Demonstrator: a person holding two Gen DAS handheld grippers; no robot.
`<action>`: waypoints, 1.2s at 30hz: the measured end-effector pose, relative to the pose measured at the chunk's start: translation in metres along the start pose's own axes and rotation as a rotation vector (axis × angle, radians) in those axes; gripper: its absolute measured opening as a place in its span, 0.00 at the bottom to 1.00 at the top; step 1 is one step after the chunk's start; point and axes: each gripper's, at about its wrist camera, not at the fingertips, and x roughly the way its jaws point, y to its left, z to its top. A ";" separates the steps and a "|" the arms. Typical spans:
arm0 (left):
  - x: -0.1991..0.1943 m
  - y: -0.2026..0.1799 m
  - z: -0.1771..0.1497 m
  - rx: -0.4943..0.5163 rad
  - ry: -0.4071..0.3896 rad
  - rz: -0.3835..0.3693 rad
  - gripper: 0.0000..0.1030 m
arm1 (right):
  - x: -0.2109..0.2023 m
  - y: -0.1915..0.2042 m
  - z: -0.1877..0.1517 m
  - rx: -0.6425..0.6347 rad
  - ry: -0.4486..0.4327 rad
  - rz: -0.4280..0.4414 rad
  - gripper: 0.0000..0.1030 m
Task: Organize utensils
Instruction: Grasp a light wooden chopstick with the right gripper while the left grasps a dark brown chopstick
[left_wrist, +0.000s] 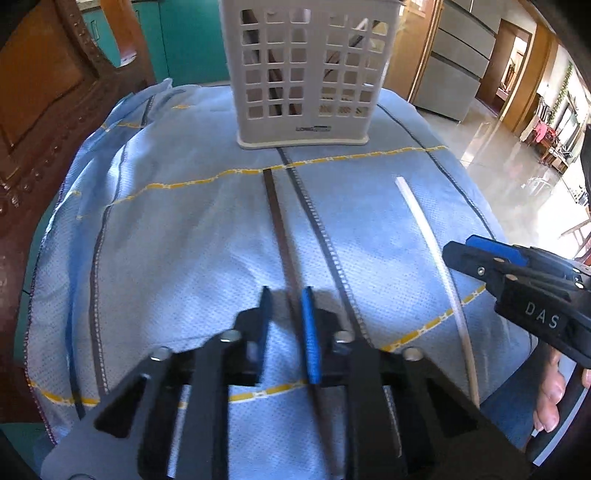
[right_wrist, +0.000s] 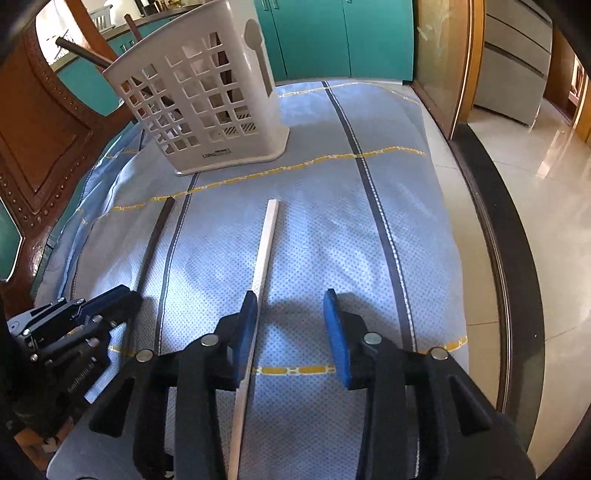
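Observation:
A dark chopstick (left_wrist: 275, 210) lies lengthwise on the blue cloth (left_wrist: 166, 240), pointing at the white slotted basket (left_wrist: 306, 74). My left gripper (left_wrist: 286, 295) is shut on its near part; the stick runs along the right blue pad. From the right wrist view the left gripper (right_wrist: 125, 295) sits low at the left on the same dark chopstick (right_wrist: 159, 229). A white chopstick (right_wrist: 267, 236) lies on the cloth beside it. My right gripper (right_wrist: 290, 302) is open; the white stick passes just inside its left pad, untouched by the right pad. The basket (right_wrist: 207, 103) holds dark sticks.
A carved wooden chair back (left_wrist: 48, 92) stands close on the left. The table's dark rim (right_wrist: 491, 221) runs along the right, with glossy floor beyond. A person's hand (left_wrist: 554, 398) holds the right gripper (left_wrist: 465, 248). Teal cabinets stand behind the basket.

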 end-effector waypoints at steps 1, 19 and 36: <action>0.000 0.004 0.000 -0.006 0.002 -0.002 0.09 | 0.000 0.002 0.000 -0.005 0.000 -0.004 0.40; 0.026 0.012 0.044 0.005 0.007 0.077 0.15 | 0.020 0.031 0.012 -0.143 0.012 -0.150 0.46; -0.022 0.009 0.053 -0.023 -0.102 0.043 0.07 | -0.031 0.051 0.021 -0.202 -0.132 -0.077 0.06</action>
